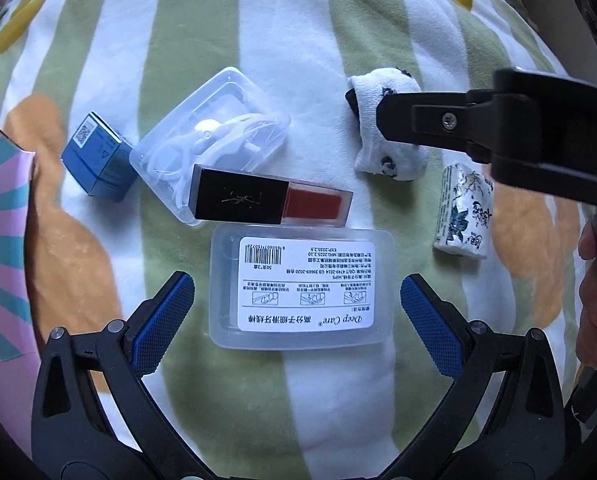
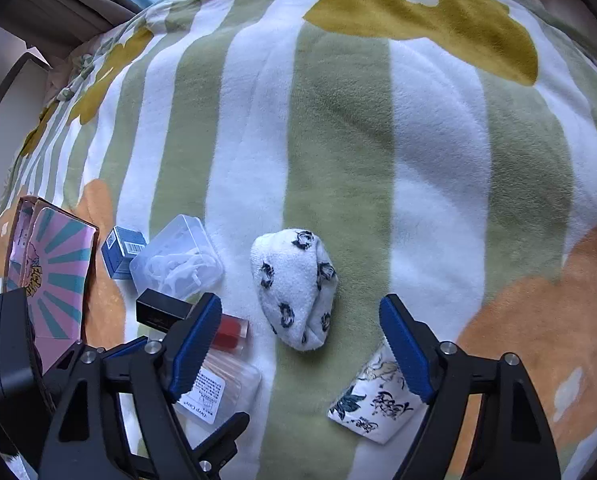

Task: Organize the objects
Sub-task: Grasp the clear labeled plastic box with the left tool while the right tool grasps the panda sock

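Striped blanket (image 2: pixel 338 140). Left gripper (image 1: pixel 297 300) fingers wide, straddling floss box (image 1: pixel 302 288), no contact. Right gripper (image 2: pixel 300 332) fingers apart around sock (image 2: pixel 294 288), empty.

The right gripper (image 2: pixel 300 344) points down at the striped blanket (image 2: pixel 338 140), jaws apart, nothing between its pads. A rolled sock (image 2: pixel 294 288) lies just ahead; a tissue pack (image 2: pixel 374 408) sits beside its right finger.

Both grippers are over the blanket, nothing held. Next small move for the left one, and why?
Probably lower the left gripper straight down and close on the labelled floss box. Its jaws stand open on either side of the box, pads clear of it. The lip tint lies just beyond, so keep the fingers off it.
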The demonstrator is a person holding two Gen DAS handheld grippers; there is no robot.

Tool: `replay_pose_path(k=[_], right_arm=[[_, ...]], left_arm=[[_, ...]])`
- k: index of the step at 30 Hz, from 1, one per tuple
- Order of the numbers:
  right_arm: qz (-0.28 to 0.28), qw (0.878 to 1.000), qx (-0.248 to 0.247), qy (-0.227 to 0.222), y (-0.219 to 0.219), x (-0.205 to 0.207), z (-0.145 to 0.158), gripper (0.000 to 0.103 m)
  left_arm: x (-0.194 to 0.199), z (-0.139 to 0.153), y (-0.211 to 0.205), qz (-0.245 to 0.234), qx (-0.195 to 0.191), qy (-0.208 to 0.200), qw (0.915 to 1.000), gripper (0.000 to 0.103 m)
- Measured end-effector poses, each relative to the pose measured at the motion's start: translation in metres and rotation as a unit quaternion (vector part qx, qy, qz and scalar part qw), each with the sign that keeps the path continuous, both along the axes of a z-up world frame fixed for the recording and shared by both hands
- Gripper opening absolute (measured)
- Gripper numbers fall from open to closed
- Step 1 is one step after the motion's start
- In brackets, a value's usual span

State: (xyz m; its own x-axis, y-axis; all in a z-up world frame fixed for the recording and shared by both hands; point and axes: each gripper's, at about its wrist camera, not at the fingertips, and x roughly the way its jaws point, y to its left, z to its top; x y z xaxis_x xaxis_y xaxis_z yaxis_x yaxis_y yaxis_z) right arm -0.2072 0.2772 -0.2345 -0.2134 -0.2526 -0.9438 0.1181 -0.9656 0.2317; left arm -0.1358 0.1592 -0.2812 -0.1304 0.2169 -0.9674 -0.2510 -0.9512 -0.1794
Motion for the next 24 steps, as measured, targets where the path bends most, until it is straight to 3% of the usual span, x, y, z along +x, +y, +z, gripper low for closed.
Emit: replay_pose_path(k=[4,6,9,17,24], right_arm=[[0.003,1.0,0.002,-0.007,-0.005,-0.008,-0.012,0.058],[0.002,1.0,0.002,-0.012,-0.006,-0.01,-0.016,0.05],[-0.005,1.0,0.012,-0.015,-0.007,-0.01,-0.018,0.037],[-0.019,1.0,0.012,-0.012,0.004,-0.007,-0.016,0.034],[-0.025,1.0,0.008,0.002,0.013,0.0,0.007,0.033]], left_arm=[[-0.004,-0.009,0.001,0.004,-0.001,-0.007,1.0,0.102],[-0.005,-0.011,0.001,0.002,0.002,-0.009,1.0,0.094],[-0.004,-0.012,0.004,-0.007,0.003,-0.006,0.9999,0.091],[-0.002,-0.011,0.0,-0.013,0.009,-0.001,0.9999,0.09],[0.003,0.002,-0.01,-0.011,0.009,0.008,0.9999,0.09]])
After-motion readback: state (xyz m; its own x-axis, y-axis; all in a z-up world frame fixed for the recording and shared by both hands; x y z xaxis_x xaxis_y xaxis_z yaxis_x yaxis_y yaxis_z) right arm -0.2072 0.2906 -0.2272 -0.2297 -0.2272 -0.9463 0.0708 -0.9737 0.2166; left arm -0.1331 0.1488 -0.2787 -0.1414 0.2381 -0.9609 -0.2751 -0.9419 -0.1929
